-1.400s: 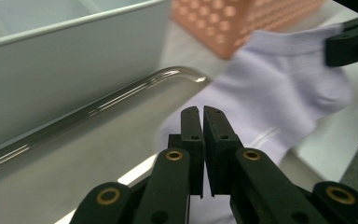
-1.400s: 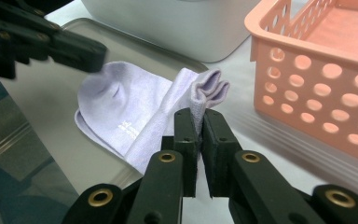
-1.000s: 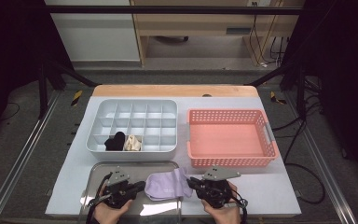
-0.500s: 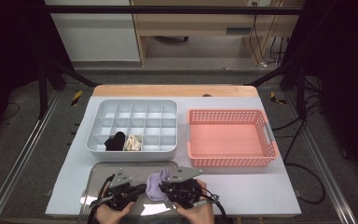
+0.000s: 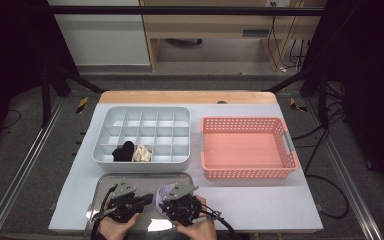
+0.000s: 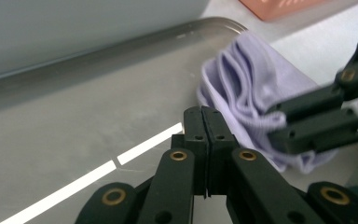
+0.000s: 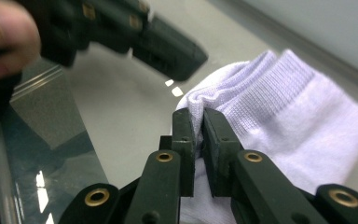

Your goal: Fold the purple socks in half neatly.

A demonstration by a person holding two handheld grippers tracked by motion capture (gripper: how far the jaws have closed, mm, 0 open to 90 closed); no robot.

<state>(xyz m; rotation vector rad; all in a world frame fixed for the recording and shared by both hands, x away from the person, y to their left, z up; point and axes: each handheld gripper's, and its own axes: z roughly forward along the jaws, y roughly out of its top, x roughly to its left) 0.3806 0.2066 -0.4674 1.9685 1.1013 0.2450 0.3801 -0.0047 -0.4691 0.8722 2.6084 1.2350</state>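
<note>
Where the steel tray (image 5: 105, 182) lies at the near edge of the tabletop (image 5: 260, 200), a soft purple sock (image 7: 279, 112) rests on it, bunched into folds. The right tongs (image 7: 195, 122) pinch a fold of the sock between their black jaws, and the cloth pokes up through the thin gap. The left tongs (image 6: 201, 122) sit just beside the sock, over the bare tray, with their jaws pressed flat together and nothing in them. From above, both tongs are close side by side over the tray, each in a hand, left (image 5: 145, 200) and right (image 5: 164, 205), with a bit of purple showing between them. Behind the tray stands a grey box (image 5: 142, 112) with many small cups. One front cup holds a black bundle (image 5: 124, 151), and the cup next to it holds a cream bundle (image 5: 141, 153). Beside the box, to the right, sits a pink basket (image 5: 247, 172).
</note>
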